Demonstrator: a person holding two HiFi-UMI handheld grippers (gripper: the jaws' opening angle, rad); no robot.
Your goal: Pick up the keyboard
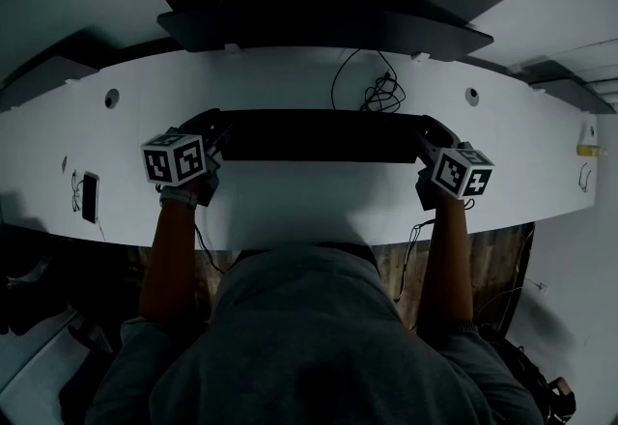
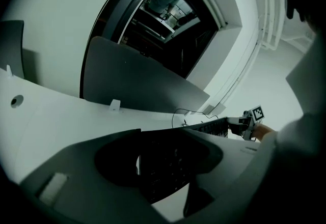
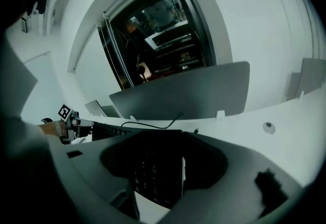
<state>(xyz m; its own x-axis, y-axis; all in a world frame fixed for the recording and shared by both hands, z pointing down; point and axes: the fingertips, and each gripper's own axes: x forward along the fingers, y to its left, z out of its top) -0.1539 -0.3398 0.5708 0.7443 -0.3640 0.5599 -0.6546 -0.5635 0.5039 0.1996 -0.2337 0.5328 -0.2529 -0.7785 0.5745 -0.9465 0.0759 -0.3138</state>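
Holds the keyboard (image 1: 319,135) at both ends: left gripper (image 1: 216,139) clamped on the left end, right gripper (image 1: 426,139) on the right. Spans mid-frame across the desk (image 1: 290,211), long axis left to right; probably needs an even lift.

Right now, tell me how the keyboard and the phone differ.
The keyboard is long and runs across the desk; the phone is small and points away from the person. The keyboard is mid-desk, gripped at its ends by the left claw and right claw; the phone lies far left, untouched. Both are dark and flat.
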